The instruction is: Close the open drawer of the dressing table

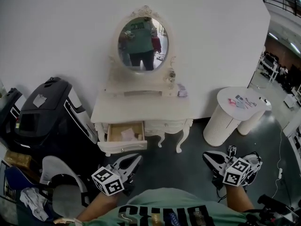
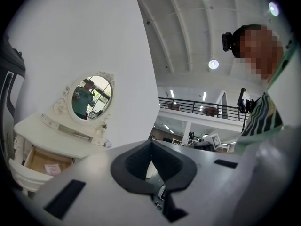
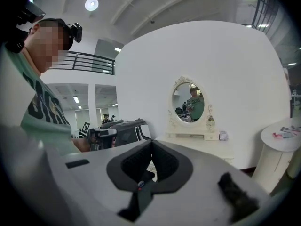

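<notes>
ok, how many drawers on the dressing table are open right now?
1. The open drawer is on the left side of the dressing table in the head view, pulled out toward the person. The front to its right looks shut.

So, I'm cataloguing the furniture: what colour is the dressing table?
The dressing table is cream white, seen best in the head view.

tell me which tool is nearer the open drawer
Left. In the head view the left tool is just in front of the drawer, apart from it. The right tool is well off to the drawer's right.
</notes>
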`<act>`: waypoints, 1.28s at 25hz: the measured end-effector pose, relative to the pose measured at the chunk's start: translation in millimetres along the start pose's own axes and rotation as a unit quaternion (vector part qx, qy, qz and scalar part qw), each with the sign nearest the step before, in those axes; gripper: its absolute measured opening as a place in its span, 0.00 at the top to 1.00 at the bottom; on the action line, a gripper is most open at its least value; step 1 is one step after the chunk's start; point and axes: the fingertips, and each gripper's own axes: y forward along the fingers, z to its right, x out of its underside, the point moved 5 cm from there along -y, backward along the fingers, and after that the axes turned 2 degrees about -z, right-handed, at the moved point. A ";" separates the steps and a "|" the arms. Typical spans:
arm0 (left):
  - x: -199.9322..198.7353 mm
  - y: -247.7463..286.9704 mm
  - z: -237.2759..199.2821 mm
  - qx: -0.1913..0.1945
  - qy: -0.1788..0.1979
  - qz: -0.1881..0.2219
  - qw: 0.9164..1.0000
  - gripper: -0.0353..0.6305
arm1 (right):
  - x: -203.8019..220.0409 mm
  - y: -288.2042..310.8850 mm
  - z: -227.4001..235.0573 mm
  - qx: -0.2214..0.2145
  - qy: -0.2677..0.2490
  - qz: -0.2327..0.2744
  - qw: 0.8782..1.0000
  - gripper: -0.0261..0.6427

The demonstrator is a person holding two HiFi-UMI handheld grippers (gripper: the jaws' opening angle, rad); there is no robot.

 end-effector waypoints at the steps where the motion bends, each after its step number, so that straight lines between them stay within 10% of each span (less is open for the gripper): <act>1: 1.7 4.3 -2.0 -0.005 0.000 -0.001 1.000 0.94 | -0.2 3.8 7.7 -0.006 0.001 0.001 1.000 0.94; 13: 8.2 141.4 17.3 -0.103 0.029 0.024 0.994 0.94 | -32.8 18.3 173.3 -0.104 -0.048 -0.008 0.993 0.94; 32: 14.0 292.1 -31.4 -0.092 0.010 -0.004 0.996 0.94 | -32.7 39.2 320.1 -0.099 -0.015 -0.026 0.995 0.94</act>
